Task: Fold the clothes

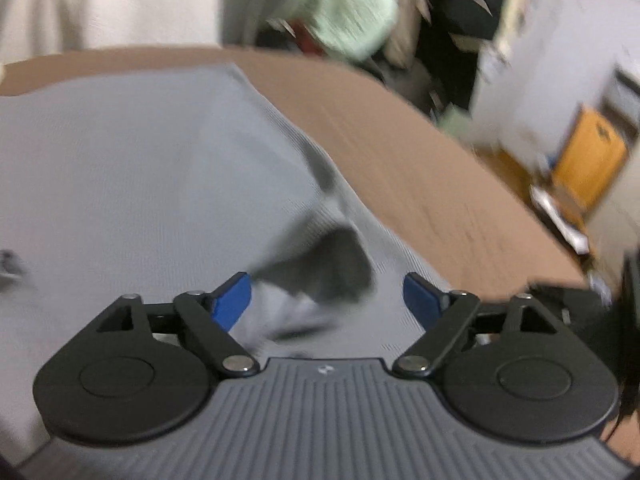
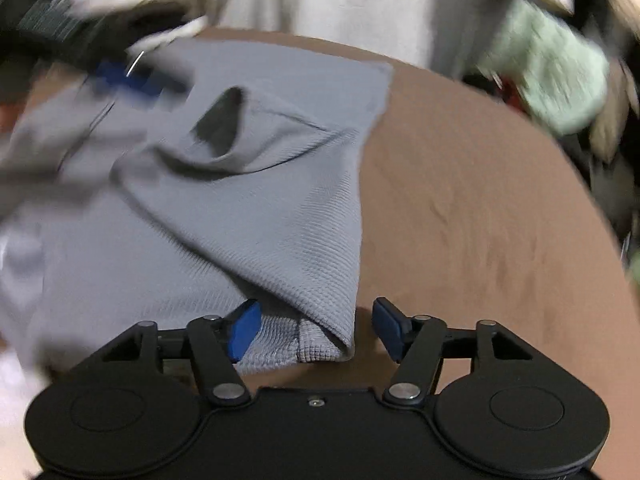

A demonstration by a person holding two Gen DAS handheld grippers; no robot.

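In the left wrist view the left gripper stands with its blue pads spread wide, nothing pressed between them; it hangs over a grey shirt that lies on a brown table. Between the pads, but touching neither, a dark blurred fold of the shirt shows. The shirt covers the left and middle of the table, its right edge running slantwise toward the far side; bare brown tabletop lies to the right of it. Beyond the table's far edge is a blurred heap with a pale green cloth in it, and an orange box stands far right. In the right wrist view the right gripper is likewise parted, its pads apart from each other, and a folded corner of the shirt lies loose between them, pressed by neither. The shirt spreads away to the left and far side, with a dark opening in a raised fold. The table is bare on the right. At upper left the other gripper shows only as a blue and dark blur above the shirt. The green cloth sits at upper right.
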